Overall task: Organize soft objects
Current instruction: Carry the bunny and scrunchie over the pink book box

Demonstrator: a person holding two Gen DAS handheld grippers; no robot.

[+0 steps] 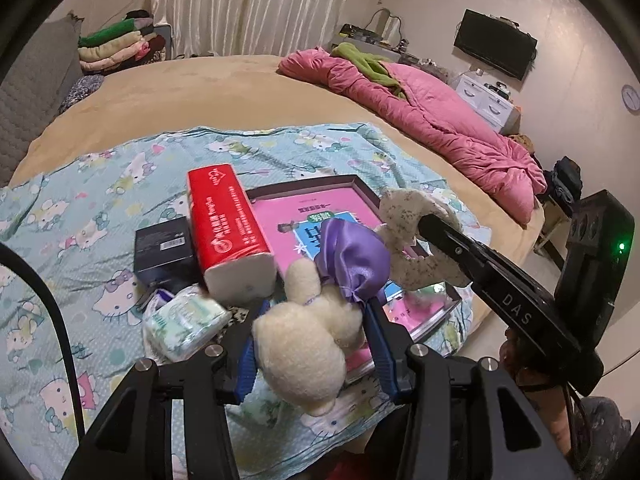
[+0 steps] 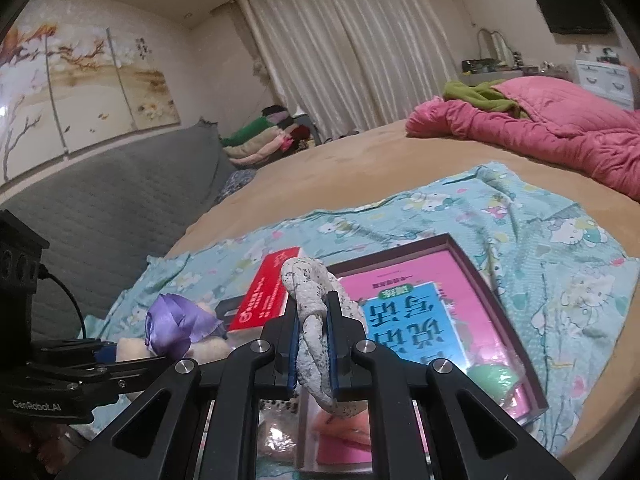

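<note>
Your left gripper [image 1: 312, 332] jaws grip the cream plush toy [image 1: 304, 340]; your right gripper [image 2: 312, 344] jaws pinch the speckled plush [image 2: 314, 320]; both hang above the bed [image 1: 200, 76], neither yet placed.

pale curtains [image 2: 352, 52], tan bed [image 1: 224, 84]

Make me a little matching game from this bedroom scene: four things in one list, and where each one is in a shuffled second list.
Things:
1. cream plush toy
2. speckled fabric twist
3. red tissue pack
4. pink quilt

Places:
A. bunched on the far side of the bed
B. clamped in the right gripper
C. lying beside the pink book
D. between the left gripper's blue pads

Pairs: 1-D, 2-B, 3-C, 4-A
</note>
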